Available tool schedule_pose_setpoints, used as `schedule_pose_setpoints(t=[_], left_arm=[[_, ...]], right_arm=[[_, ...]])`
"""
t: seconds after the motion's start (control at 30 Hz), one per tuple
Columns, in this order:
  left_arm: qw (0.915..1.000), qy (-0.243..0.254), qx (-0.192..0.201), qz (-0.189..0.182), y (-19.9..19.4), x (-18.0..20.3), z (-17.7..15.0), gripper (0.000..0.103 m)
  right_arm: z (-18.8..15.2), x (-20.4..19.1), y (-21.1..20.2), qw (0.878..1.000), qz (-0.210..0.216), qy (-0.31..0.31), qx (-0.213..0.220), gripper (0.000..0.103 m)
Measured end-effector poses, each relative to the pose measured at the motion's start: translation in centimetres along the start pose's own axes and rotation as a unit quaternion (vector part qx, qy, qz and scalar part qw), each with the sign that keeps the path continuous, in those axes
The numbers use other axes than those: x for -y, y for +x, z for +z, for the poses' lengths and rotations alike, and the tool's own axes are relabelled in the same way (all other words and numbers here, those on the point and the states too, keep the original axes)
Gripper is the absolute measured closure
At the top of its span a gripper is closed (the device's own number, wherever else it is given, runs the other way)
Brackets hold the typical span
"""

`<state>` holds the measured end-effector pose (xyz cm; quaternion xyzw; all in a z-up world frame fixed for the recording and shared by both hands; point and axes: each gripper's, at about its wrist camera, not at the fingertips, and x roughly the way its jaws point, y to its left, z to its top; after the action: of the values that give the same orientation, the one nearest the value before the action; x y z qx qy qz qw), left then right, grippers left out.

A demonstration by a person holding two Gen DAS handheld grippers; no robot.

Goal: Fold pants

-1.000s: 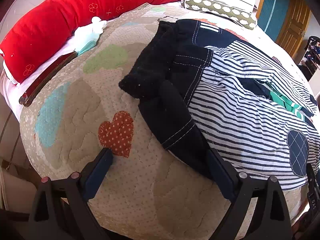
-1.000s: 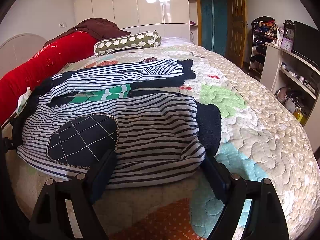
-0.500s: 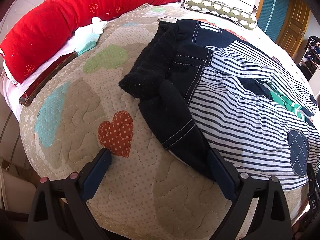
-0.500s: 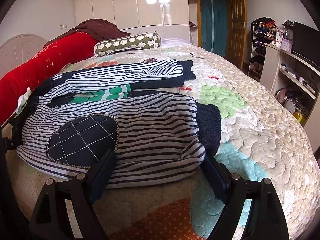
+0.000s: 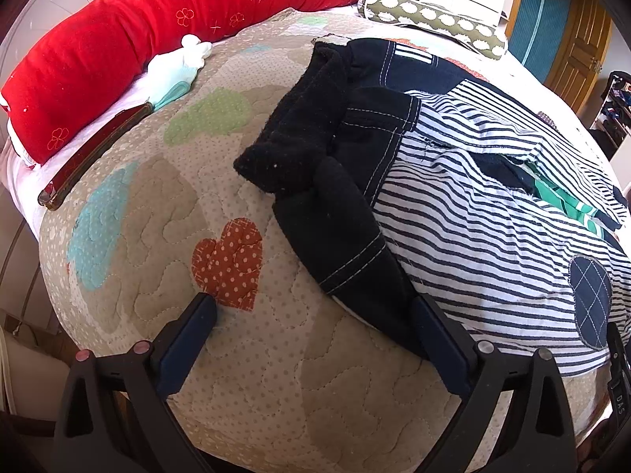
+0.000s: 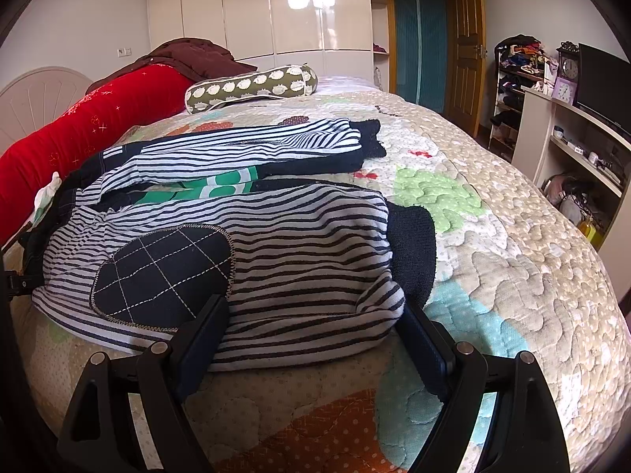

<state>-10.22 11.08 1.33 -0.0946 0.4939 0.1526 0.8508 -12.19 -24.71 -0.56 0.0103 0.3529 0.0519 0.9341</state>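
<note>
Small striped navy-and-white pants (image 5: 481, 213) with a dark waistband (image 5: 315, 149) and a round navy knee patch (image 6: 161, 272) lie spread on the quilted bed (image 5: 165, 205). My left gripper (image 5: 311, 311) is open just in front of the waistband end, its right finger (image 5: 441, 335) touching the dark fabric edge. My right gripper (image 6: 311, 319) is open at the near leg (image 6: 307, 276), its fingers on either side of the leg's hem, near the dark cuff (image 6: 412, 244). The far leg (image 6: 252, 149) lies beyond with green fabric between.
A long red bolster (image 5: 138, 39) and a patterned roll pillow (image 6: 252, 86) lie at the head of the bed. A dark flat case (image 5: 94, 157) and a white-teal cloth (image 5: 177, 67) lie beside the bolster. Shelves and a TV (image 6: 599, 79) stand to the right.
Both grippers have barely moved; the right one has edged slightly closer to the leg hem. The pants lie as before.
</note>
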Motion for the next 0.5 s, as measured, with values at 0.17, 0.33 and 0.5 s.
schedule_pose_setpoints(t=[0.17,0.33,0.5], left_arm=[[1.0000,-0.002,0.001,0.001,0.09,-0.02,0.00,0.002],[1.0000,-0.003,0.003,0.003,0.27,0.07,-0.09,0.000],[0.9999,-0.005,0.007,0.005,0.38,0.15,-0.21,0.000]], right_arm=[[0.00,0.02,0.01,1.000,-0.001,0.000,0.001,0.014],[0.00,0.06,0.02,1.000,-0.001,0.000,0.001,0.014],[0.11,0.09,0.11,1.000,-0.003,0.000,0.002,0.014]])
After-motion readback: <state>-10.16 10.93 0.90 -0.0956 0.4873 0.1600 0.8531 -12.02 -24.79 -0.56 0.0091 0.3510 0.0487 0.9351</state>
